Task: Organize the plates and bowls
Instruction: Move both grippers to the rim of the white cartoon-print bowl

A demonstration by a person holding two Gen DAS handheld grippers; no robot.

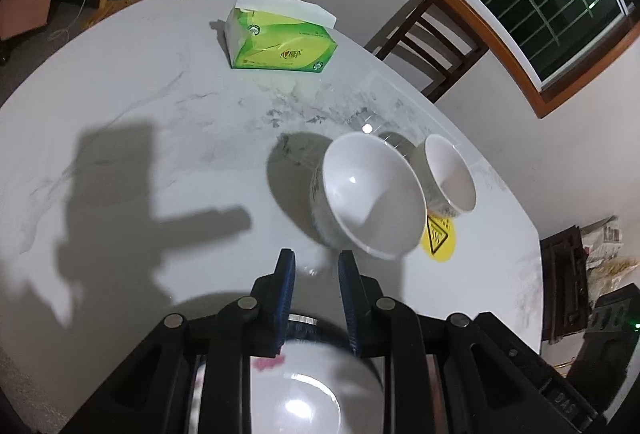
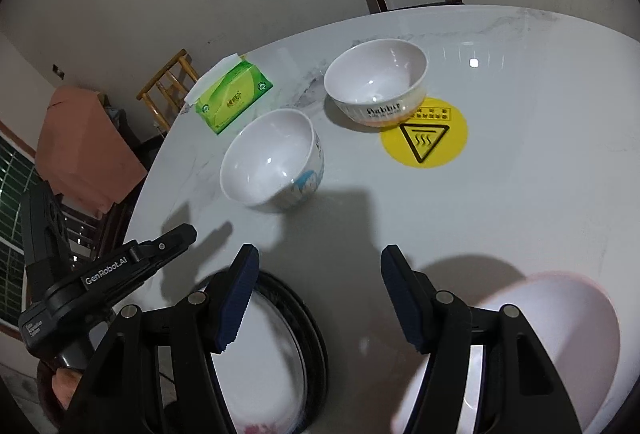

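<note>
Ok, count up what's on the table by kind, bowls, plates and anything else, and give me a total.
bowls: 2
plates: 2
tissue box: 1
yellow sticker: 1
Total: 6
</note>
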